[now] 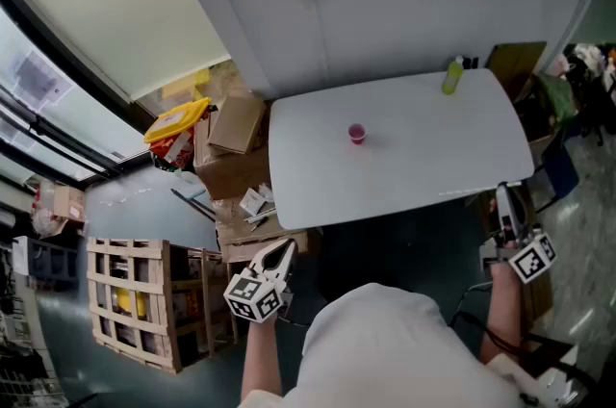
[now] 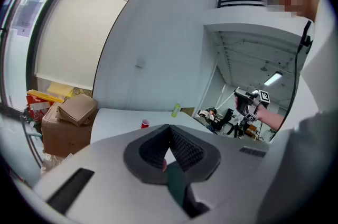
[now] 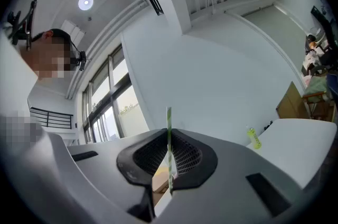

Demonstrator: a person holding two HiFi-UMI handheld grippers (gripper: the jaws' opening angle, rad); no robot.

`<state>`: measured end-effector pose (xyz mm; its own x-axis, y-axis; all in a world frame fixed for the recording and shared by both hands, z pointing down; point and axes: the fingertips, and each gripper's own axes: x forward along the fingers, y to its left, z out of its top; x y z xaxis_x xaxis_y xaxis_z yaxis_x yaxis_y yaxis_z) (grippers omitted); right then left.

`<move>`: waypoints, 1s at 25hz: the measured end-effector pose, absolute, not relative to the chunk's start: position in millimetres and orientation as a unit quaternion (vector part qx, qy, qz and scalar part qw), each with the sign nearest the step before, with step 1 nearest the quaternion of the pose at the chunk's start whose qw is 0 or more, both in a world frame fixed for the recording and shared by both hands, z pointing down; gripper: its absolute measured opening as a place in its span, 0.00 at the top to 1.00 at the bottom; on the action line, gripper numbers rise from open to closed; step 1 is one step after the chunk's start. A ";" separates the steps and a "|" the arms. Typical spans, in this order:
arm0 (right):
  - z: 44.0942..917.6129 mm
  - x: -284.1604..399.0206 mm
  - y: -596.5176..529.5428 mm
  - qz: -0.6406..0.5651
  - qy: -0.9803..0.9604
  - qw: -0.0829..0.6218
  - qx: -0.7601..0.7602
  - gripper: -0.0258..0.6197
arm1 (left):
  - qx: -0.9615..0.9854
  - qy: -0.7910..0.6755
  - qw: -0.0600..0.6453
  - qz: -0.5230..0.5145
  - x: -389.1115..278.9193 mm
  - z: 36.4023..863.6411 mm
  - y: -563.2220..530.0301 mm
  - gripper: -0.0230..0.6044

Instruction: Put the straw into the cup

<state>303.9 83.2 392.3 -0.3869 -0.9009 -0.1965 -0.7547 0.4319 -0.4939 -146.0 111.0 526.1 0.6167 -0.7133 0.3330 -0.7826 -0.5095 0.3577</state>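
Note:
A small red cup [image 1: 357, 134] stands alone near the middle of the white table [image 1: 433, 165]; the left gripper view shows the cup [image 2: 145, 123] far ahead. My right gripper [image 1: 504, 199] hovers off the table's near right corner, shut on a green-and-white striped straw [image 3: 169, 138] that sticks up between its jaws [image 3: 168, 165]. My left gripper [image 1: 285, 250] is held low off the table's near left corner, its jaws closed together with nothing between them [image 2: 169, 132]. Both grippers are well short of the cup.
A yellow-green bottle [image 1: 452, 76] stands at the table's far right edge. Cardboard boxes [image 1: 236, 127] and a yellow bag [image 1: 176, 122] are piled left of the table, with a wooden crate [image 1: 135, 300] nearer. More clutter [image 1: 577, 79] lies on the right.

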 end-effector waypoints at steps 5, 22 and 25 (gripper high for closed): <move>387.0 293.8 81.5 -0.161 0.819 0.221 -0.504 0.89 | 0.866 -0.430 0.245 0.071 -150.7 528.0 108.2 0.96; 385.0 279.9 86.7 -0.162 0.813 0.222 -0.513 0.89 | 0.869 -0.415 0.257 0.075 -166.6 540.2 102.9 0.96; 390.1 274.1 92.8 -0.163 0.815 0.227 -0.508 0.89 | 0.870 -0.413 0.259 0.074 -175.5 541.5 104.4 0.96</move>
<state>274.1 92.8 390.1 -0.3811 -0.9017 -0.2042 -0.7536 0.4309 -0.4963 -175.5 104.4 541.5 0.6486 -0.6802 0.3417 -0.7563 -0.5253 0.3900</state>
